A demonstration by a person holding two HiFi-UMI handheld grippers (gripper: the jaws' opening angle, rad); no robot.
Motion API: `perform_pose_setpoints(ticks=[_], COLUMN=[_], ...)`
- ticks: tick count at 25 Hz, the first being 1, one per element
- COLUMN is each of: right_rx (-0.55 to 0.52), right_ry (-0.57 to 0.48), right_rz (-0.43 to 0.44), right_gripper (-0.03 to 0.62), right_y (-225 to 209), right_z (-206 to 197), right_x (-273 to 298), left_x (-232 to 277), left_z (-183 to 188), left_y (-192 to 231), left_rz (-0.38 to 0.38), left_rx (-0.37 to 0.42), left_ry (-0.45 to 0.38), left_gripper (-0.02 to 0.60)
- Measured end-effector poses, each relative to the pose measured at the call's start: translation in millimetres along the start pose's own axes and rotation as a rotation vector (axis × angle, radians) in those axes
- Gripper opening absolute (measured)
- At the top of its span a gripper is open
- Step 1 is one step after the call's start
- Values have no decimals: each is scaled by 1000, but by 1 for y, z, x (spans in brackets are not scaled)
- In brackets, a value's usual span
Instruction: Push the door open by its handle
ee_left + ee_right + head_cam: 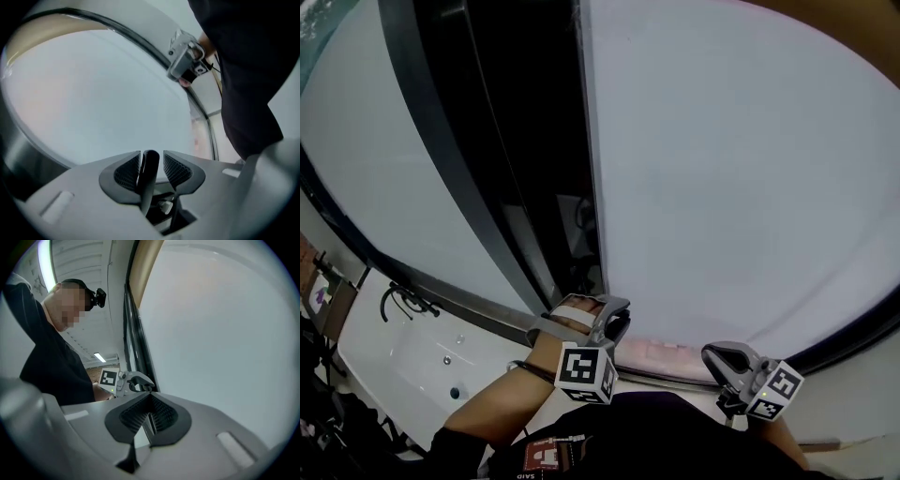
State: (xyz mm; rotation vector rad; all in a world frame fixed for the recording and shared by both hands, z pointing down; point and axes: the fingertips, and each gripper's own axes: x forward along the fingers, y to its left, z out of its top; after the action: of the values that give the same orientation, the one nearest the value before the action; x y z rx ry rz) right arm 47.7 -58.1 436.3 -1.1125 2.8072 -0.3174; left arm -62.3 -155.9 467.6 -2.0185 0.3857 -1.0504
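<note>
Head view: my left tool (617, 326) meets the door (741, 178) at its edge; my right tool (719, 362) hangs beside it. Left gripper view: jaws parted loosely around the dark handle (149, 171). Right gripper view: jaws together, empty.

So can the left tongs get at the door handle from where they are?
Likely yes: the dark handle already stands between the left tongs, whose jaws are apart on either side of it. Nothing appears to block it.
</note>
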Motion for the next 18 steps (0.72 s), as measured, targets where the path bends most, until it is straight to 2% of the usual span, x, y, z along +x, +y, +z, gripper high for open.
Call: perform_pose_setpoints(ticks=[3,5,8,11,14,18], right_rx=[-5,3,28,41,60,72], right_ry=[-9,-10,-4,7,20,29], right_rz=[106,171,240,307,352,394], right_gripper=[0,0,0,0,0,0], right_y=[-10,-14,-23,-25,-26,-24], right_z=[10,14,13,9,5,3], right_x=[2,1,0,0,3,9], left_x=[9,16,26,30,34,44], left_z=[-15,-26,-36,-45,-50,-59], left_y=[0,-1,-2,-1,0,-2], left_rz=[-25,-49,-73,-52,-14,25], left_rx=[32,108,227,361,422,455], left_ry=[173,299,458,605,689,721], left_gripper=[143,130,74,48,37,0])
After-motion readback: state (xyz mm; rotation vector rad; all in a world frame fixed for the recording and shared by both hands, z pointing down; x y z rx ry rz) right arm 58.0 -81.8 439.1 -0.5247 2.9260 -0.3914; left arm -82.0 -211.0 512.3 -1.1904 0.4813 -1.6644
